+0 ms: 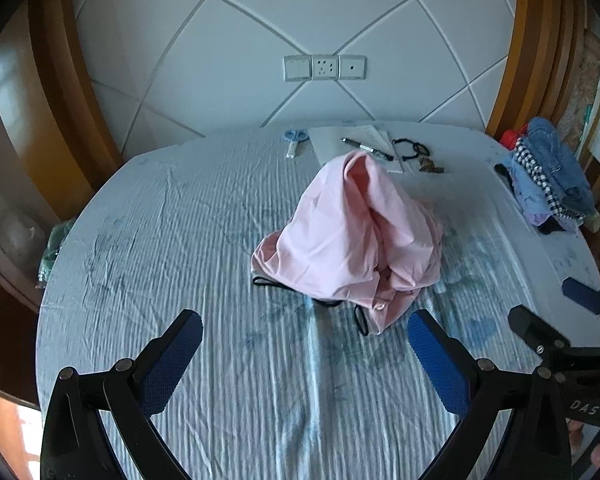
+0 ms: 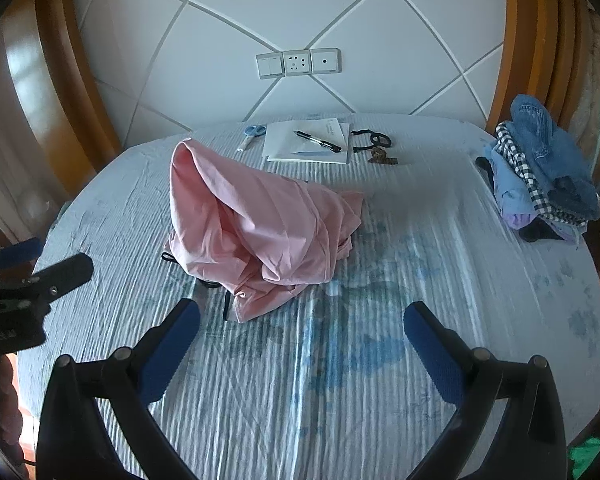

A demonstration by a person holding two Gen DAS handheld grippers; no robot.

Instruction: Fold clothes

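Note:
A crumpled pink garment [image 1: 348,236] with black trim lies heaped in the middle of the table on a pale blue striped cloth [image 1: 204,240]; it also shows in the right wrist view [image 2: 256,224]. My left gripper [image 1: 305,344] is open and empty, just short of the garment's near edge. My right gripper [image 2: 302,332] is open and empty, to the right of the garment's near corner. The right gripper shows at the right edge of the left wrist view [image 1: 556,316]. The left gripper shows at the left edge of the right wrist view [image 2: 36,264].
A pile of folded clothes [image 2: 548,176] with denim on top sits at the table's right edge. At the back lie papers [image 2: 312,140] with a pen [image 2: 318,140], blue scissors [image 2: 252,133], black hair ties [image 2: 374,139] and keys [image 2: 384,157]. A padded wall with sockets [image 2: 298,62] stands behind.

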